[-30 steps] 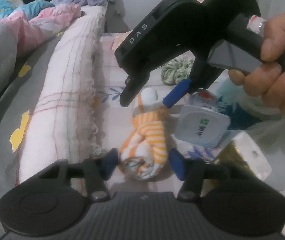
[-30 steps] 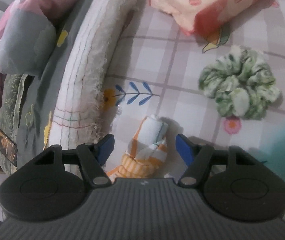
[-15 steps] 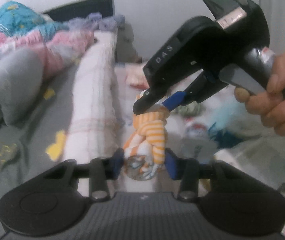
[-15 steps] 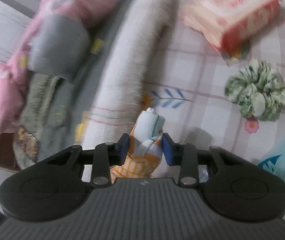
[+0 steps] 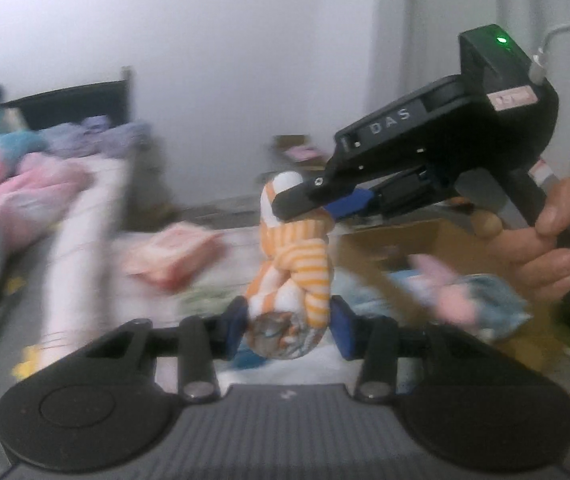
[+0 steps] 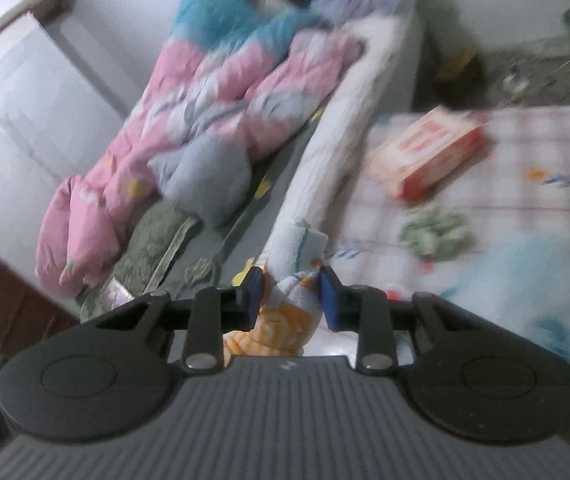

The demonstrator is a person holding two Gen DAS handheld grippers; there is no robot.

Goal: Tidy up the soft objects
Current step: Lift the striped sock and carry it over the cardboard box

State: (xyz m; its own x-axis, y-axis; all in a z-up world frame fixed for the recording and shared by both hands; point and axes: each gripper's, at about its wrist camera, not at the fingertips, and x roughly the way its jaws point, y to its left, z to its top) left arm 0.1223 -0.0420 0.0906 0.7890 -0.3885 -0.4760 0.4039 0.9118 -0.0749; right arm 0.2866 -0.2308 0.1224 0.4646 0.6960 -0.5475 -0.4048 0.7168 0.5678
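An orange-and-white striped rolled sock (image 5: 301, 256) hangs in the air above the bed, held at both ends. My left gripper (image 5: 289, 320) is shut on its lower, patterned end, with both blue pads pressed against it. From the right, my right gripper (image 5: 313, 208) grips the white top end, and a hand (image 5: 545, 248) holds that gripper's handle. In the right wrist view the right gripper (image 6: 289, 296) has the roll (image 6: 297, 248) squeezed between its blue pads while its jaws are closing. The background is blurred by motion.
On the checked sheet lie a pink tissue pack (image 6: 425, 152) and a green scrunchie (image 6: 433, 236). A long rolled white blanket (image 6: 345, 148) and a pink-and-blue quilt (image 6: 213, 92) lie to the left. A cardboard box (image 5: 405, 240) and a light blue soft thing (image 6: 525, 280) are at the right.
Both grippers have risen from the bed with the striped roll between them. The right gripper, open around the roll a second ago, has closed on its top end.
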